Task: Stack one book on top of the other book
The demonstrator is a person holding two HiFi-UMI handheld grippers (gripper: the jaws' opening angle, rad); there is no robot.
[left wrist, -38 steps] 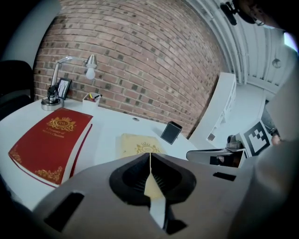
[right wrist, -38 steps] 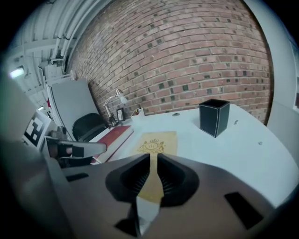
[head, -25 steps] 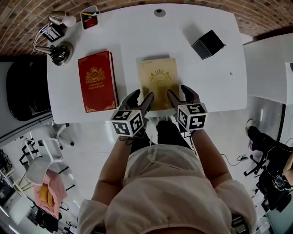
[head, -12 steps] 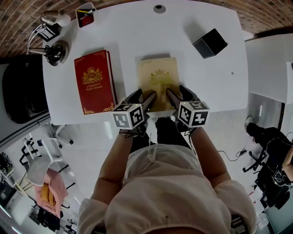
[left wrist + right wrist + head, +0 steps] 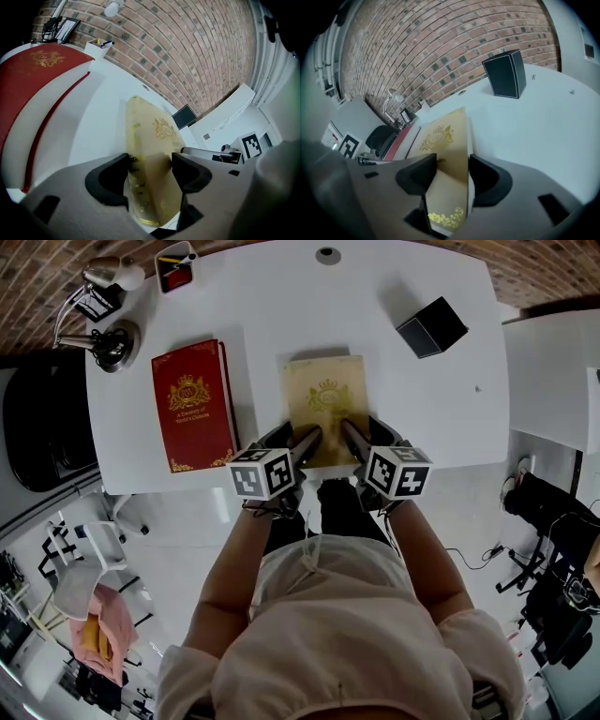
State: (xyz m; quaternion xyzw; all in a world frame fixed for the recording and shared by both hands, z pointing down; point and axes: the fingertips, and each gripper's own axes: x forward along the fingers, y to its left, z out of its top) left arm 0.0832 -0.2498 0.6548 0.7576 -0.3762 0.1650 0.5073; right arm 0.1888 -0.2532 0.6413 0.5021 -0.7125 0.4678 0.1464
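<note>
The left gripper [image 5: 298,439], its jaws just opening and apart, straddled the near edge of the tan gilt-crested hardback book [image 5: 323,395]; the right gripper [image 5: 361,430] clamped that edge.

Bright, even overhead light; white desk [image 5: 281,296] near glare, shadows soft. Strong fisheye bending; dark vignetted corners in both gripper views.

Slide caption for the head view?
Left claw, jaws just opened, and right claw straddle near edge of tan gilt-crested hardcover book.
</note>
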